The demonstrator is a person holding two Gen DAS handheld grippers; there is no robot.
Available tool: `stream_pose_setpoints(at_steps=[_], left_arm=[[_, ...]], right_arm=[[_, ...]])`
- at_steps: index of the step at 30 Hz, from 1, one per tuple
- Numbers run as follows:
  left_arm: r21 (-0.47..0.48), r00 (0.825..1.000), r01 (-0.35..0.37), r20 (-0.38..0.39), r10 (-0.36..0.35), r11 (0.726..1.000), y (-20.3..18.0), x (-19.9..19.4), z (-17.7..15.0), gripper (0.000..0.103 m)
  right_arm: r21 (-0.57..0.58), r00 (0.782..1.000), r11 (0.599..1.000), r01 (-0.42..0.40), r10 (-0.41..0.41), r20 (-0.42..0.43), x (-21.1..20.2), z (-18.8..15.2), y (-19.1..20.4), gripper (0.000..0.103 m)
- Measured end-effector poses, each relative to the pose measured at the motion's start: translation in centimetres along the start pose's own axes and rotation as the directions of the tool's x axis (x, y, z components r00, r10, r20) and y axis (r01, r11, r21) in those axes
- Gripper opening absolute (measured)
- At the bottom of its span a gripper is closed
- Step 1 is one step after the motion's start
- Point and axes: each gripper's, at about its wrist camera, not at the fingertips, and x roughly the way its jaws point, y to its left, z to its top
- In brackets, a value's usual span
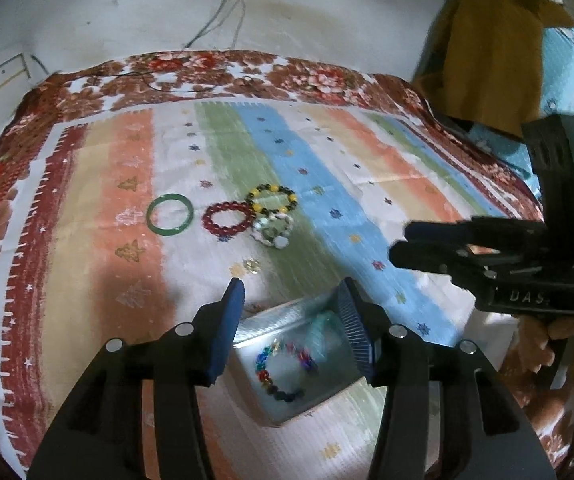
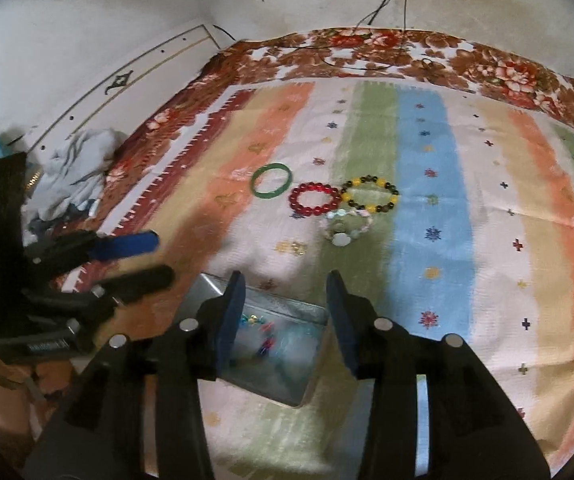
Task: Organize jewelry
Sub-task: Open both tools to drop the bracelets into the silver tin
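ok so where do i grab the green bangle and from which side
Take the green bangle on its left arc, coming from above with one finger inside the ring and one outside. It lies flat on the cloth, so only its thin band offers a pinch. Its left side is bare, while the red bead bracelet lies close on its right. Both hand-held grippers are open.

I see a green bangle (image 1: 170, 214), a red bead bracelet (image 1: 229, 218), a yellow-and-black one (image 1: 272, 199) and a pale one (image 1: 273, 231) lying flat, clustered; a multicoloured bracelet (image 1: 285, 372) lies inside the metal tin (image 1: 287, 412).
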Motion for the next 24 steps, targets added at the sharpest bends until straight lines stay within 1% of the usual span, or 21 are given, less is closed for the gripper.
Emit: stream_pose_setpoints(at_steps=[2,4,6,7,8,9,11,17,19,22,24], left_arm=[[-0.021,1.0,-0.02,-0.001,0.02,1.0,0.8,0.2,0.3,0.05],[-0.031,0.999,-0.043,-0.003,0.043,0.999,1.5,0.4,0.6,0.052],[-0.046,0.998,-0.067,-0.004,0.067,0.997,2.3,0.7,0.9,0.056],[-0.051,0.997,-0.074,-0.006,0.074,0.996,2.6,0.8,0.9,0.057],[-0.055,0.996,-0.087,-0.009,0.086,0.995,3.0,1.0,1.1,0.061],[-0.058,0.995,-0.095,-0.012,0.095,0.994,3.3,1.2,1.2,0.062],[-0.066,0.994,-0.11,-0.026,0.109,0.992,3.9,1.9,1.6,0.063],[-0.093,0.993,-0.111,-0.051,0.107,0.989,5.1,3.3,2.5,0.068],[-0.099,0.993,-0.109,-0.061,0.103,0.989,5.4,3.9,2.8,0.07],[-0.1,0.992,-0.111,-0.075,0.104,0.989,5.7,4.6,3.1,0.072],[-0.105,0.99,-0.129,-0.074,0.121,0.986,5.9,5.0,3.3,0.072]], right_arm=[[0.015,1.0,1.0,0.009,-0.009,-0.012,0.5,0.1,-0.4,0.044],[0.018,1.0,1.0,0.021,-0.021,-0.023,0.9,0.2,-0.7,0.046],[0.021,0.999,0.999,0.042,-0.042,-0.028,1.3,0.3,-1.0,0.054],[0.023,0.998,0.998,0.056,-0.056,-0.026,1.5,0.5,-1.2,0.055],[0.026,0.998,0.998,0.065,-0.065,-0.025,1.6,0.7,-1.3,0.058],[0.029,0.997,0.997,0.076,-0.075,-0.024,1.8,0.8,-1.5,0.062],[0.042,0.995,0.994,0.096,-0.095,-0.022,2.2,1.2,-2.1,0.065],[0.07,0.992,0.99,0.12,-0.116,-0.053,3.8,2.0,-3.6,0.067],[0.089,0.991,0.988,0.126,-0.121,-0.055,4.1,2.2,-4.2,0.07],[0.118,0.99,0.984,0.136,-0.13,-0.057,4.5,2.5,-5.1,0.07],[0.133,0.989,0.98,0.145,-0.139,-0.059,4.7,2.6,-5.6,0.07]])
